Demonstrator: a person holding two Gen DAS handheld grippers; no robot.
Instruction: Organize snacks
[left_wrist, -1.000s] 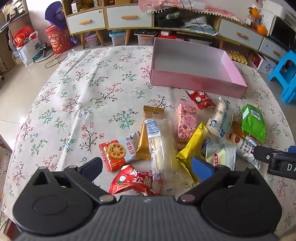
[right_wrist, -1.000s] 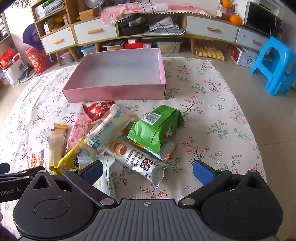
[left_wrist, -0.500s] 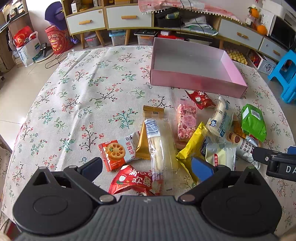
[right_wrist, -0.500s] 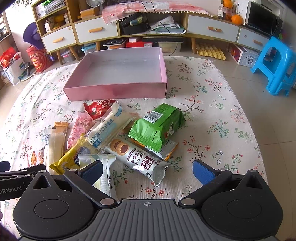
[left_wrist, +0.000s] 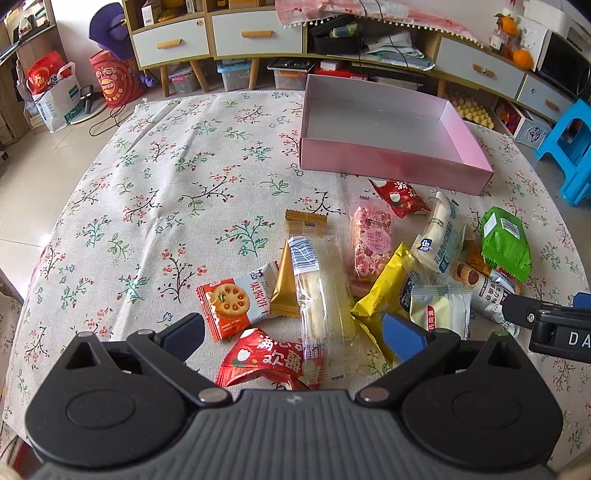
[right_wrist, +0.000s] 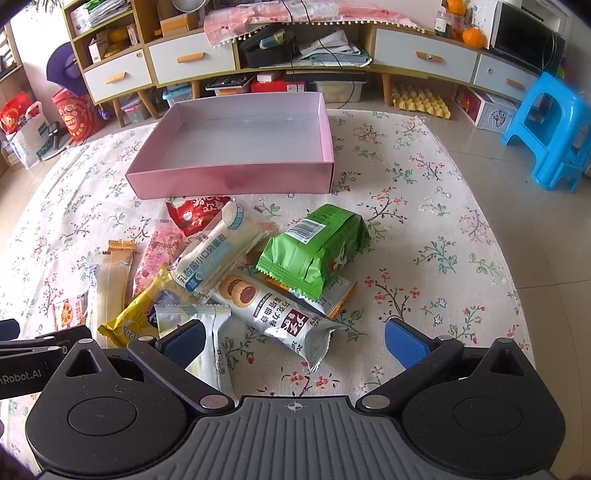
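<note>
Tablecloth (left_wrist: 155, 206): off-white with green sprigs and small red flowers. Box (right_wrist: 229, 181): pink outside, pale grey-white inside. Snacks: biscuit packet (left_wrist: 236, 304) red-orange and white with a round biscuit print; red packet (left_wrist: 266, 360) with white lettering; second red packet (left_wrist: 400, 194) near the box; clear wrapper (left_wrist: 321, 291) over a pale yellow bar, blue-striped label at one end; gold wrapper (left_wrist: 284, 291); pink speckled bar (left_wrist: 371, 240); yellow packet (left_wrist: 384, 295); white-and-light-blue roll (right_wrist: 218, 251); green bag (right_wrist: 314, 251) with a white label; silver pack (right_wrist: 273, 314) with brown cookie print and dark red label; white sachet (right_wrist: 214, 332). Both grippers black and grey, with blue finger pads (right_wrist: 402, 341). Stool (right_wrist: 550, 129): bright blue.
</note>
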